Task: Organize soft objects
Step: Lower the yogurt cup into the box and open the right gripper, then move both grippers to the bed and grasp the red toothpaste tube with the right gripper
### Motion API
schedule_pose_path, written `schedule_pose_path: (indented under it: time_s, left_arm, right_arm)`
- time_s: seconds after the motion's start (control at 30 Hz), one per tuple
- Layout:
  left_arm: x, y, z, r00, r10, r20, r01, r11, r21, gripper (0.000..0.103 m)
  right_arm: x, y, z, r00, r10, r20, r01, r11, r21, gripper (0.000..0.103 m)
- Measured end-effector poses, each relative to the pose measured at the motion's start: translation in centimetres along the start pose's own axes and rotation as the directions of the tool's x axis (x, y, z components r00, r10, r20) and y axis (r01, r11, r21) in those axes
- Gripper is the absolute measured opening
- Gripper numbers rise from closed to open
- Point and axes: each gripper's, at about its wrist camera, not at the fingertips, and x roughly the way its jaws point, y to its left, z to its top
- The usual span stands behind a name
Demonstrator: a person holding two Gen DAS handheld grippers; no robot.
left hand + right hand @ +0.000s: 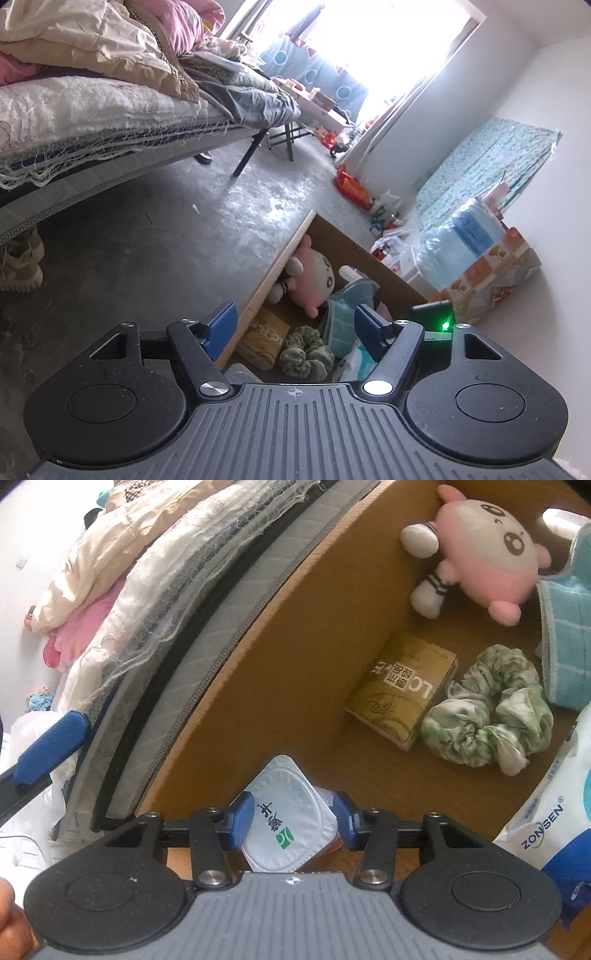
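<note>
1. Left wrist view: left tongs (295,330) stood apart and empty above the box (364,254); plush (314,275), scrunchie (306,352) and towel (345,306) lay inside.
2. Right wrist view: right tongs (294,821) were clamped on a cup (290,823) inside the box (280,657); scrunchie (487,705) lay touching a carton (402,690).

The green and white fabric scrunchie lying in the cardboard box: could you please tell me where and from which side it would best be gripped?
Probably from above, across one puffy side of the ring. The green and white fabric scrunchie lies flat on the floor of the cardboard box, its gathered band standing proud. Choose the lower arc nearest the camera: the gold carton crowds its left and the blue checked cloth its upper right.
</note>
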Motion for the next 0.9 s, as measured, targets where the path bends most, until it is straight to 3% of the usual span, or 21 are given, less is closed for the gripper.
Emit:
schedule_pose_path:
  time_s: [0.07,0.13,0.2,0.27,0.37,0.53,0.63,0.8,0.9]
  left_arm:
    - [-0.2,-0.2,-0.2,1.0,0.0,0.001,0.0,1.0,0.004,0.075]
    - [-0.6,-0.6,-0.5,1.0,-0.002,0.004,0.002,1.0,0.014,0.08]
    - [-0.9,-1.4,-0.8,1.0,-0.012,-0.002,0.012,0.999,0.036,0.086]
    - [-1.4,-2.3,-1.3,0.999,-0.034,-0.004,0.034,0.997,0.063,0.091]
    - [-2.0,-4.3,-2.1,0.998,-0.069,-0.014,0.07,0.991,0.117,0.099]
    - [-2.5,-8.9,-4.1,0.99,-0.12,-0.07,0.133,0.961,0.241,0.103]
    - [-2.4,-12.1,-5.6,0.985,-0.134,-0.108,0.161,0.936,0.314,0.103]
    - [-0.7,-18.5,-8.8,0.965,-0.161,-0.206,0.236,0.876,0.421,0.103]
    - [0.7,-22.4,-11.1,0.943,-0.192,-0.273,0.305,0.829,0.469,0.103]
  right_arm:
    - [-1.1,0.3,-0.2,1.0,-0.008,0.025,0.009,0.999,-0.034,0.051]
    - [-3.2,0.5,-0.8,0.997,-0.016,0.078,0.02,0.998,-0.06,0.063]
    - [-6.1,0.5,-2.0,0.989,0.0,0.149,0.011,0.997,-0.072,0.066]
    - [-9.2,0.3,-3.9,0.976,0.012,0.217,0.006,0.997,-0.082,0.068]
    - [-14.1,-0.8,-7.9,0.941,0.036,0.335,-0.01,0.997,-0.08,0.079]
    - [-20.4,-3.9,-15.5,0.85,0.054,0.523,-0.023,0.998,-0.065,0.092]
    - [-23.3,-6.5,-20.5,0.779,0.035,0.626,-0.025,0.999,-0.025,0.093]
    - [-27.3,-11.1,-28.3,0.645,-0.105,0.757,0.033,0.993,0.11,0.093]
    - [-29.6,-13.6,-32.1,0.566,-0.207,0.798,0.081,0.977,0.196,0.093]
